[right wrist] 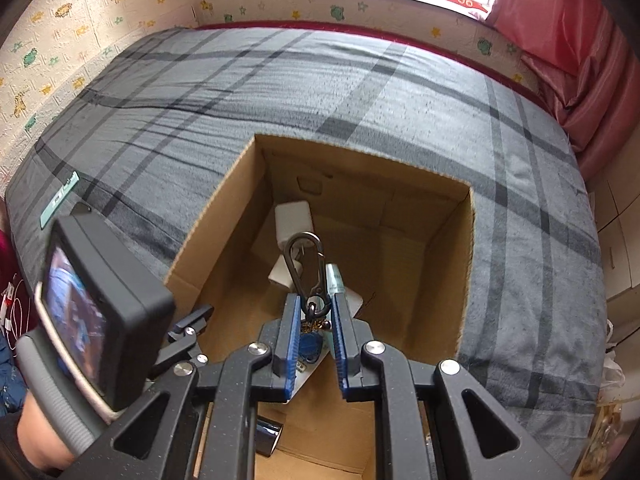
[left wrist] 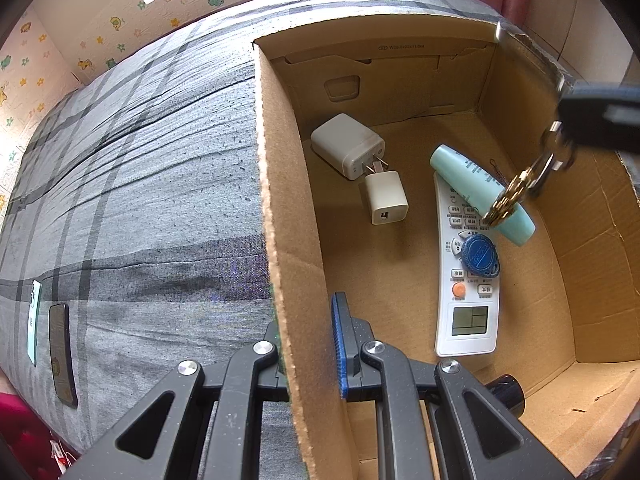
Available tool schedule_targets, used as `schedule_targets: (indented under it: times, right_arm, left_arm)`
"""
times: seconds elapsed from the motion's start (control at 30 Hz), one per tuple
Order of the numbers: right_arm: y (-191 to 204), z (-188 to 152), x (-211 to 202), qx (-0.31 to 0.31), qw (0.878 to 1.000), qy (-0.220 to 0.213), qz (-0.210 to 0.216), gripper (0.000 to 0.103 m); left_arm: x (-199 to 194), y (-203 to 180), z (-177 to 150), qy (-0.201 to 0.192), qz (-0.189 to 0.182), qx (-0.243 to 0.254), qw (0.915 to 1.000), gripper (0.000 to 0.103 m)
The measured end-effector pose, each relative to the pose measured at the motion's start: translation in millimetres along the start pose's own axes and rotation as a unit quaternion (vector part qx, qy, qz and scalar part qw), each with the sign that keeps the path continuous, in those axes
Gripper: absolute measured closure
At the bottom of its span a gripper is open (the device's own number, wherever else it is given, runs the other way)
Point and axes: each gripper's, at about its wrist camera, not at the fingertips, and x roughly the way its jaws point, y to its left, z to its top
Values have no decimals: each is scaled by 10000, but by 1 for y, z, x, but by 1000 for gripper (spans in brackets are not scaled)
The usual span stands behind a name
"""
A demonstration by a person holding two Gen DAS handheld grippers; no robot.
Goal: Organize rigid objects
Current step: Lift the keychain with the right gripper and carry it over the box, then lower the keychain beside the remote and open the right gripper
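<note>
Keys on a carabiner (right wrist: 305, 270) hung pinched in the right gripper (right wrist: 316, 320) above the cardboard box (left wrist: 280, 208), seemingly for dropping beside the remote (left wrist: 466, 292); left gripper (left wrist: 308, 344) clamped the box wall, likely steadying it on the bed (left wrist: 140, 160).

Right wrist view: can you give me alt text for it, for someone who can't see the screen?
The right tongs, shut on a black carabiner with keys hanging below, point down into an open cardboard box on a grey plaid bed. Two white chargers and a white remote lie inside. The left tongs grip the box's left wall.
</note>
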Motion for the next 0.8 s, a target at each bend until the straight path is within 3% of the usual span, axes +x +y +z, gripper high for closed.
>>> schedule_targets:
  times: [0.57, 0.8]
  right_arm:
    - [-3, -22, 67, 183, 9971, 740, -49, 88]
    - [-5, -26, 73, 259, 9964, 801, -36, 88]
  left_arm:
    - [-1, 1, 0, -4, -5, 1, 10000, 89]
    - [0, 1, -1, -3, 2, 9, 10000, 89]
